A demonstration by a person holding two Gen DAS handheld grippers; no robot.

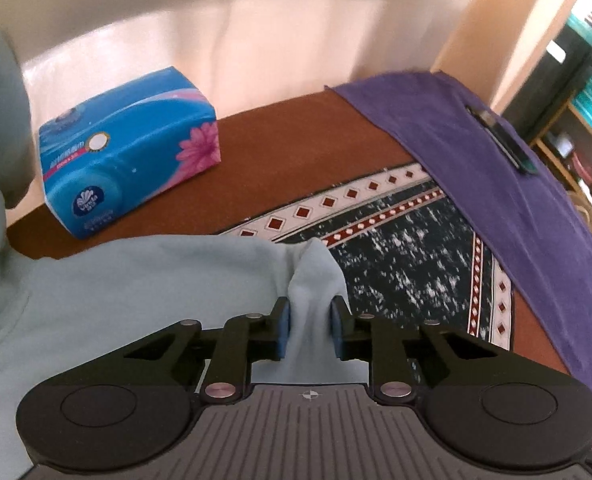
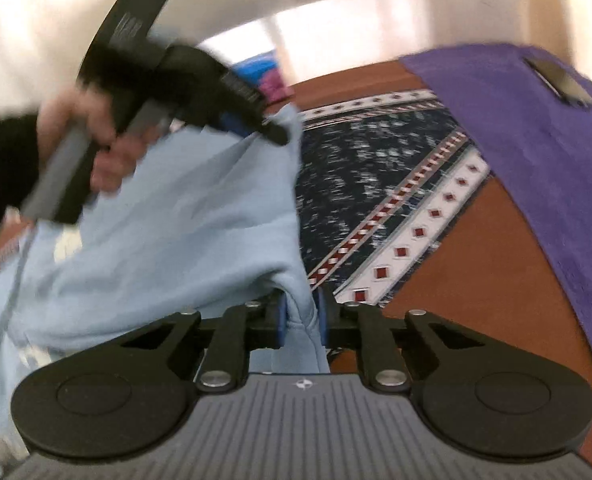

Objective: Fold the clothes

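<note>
A light blue sweatshirt [image 1: 136, 280] is lifted over a patterned cloth [image 1: 408, 248] on the brown table. My left gripper [image 1: 310, 316] is shut on a bunched edge of it, the fabric squeezed between the blue pads. In the right wrist view the same sweatshirt [image 2: 176, 220] hangs stretched between both grippers. My right gripper [image 2: 300, 312] is shut on its thick hem. The left gripper [image 2: 256, 120] shows at the upper left of that view, held by a hand [image 2: 96, 140], clamped on the far corner. The picture is motion-blurred.
A blue tissue box [image 1: 128, 152] stands on the brown table [image 1: 296, 148] at the back left. A purple cloth [image 1: 516, 168] covers the right side, with a dark flat object [image 1: 500, 136] lying on it. A pale wall is behind; shelves [image 1: 576, 100] stand far right.
</note>
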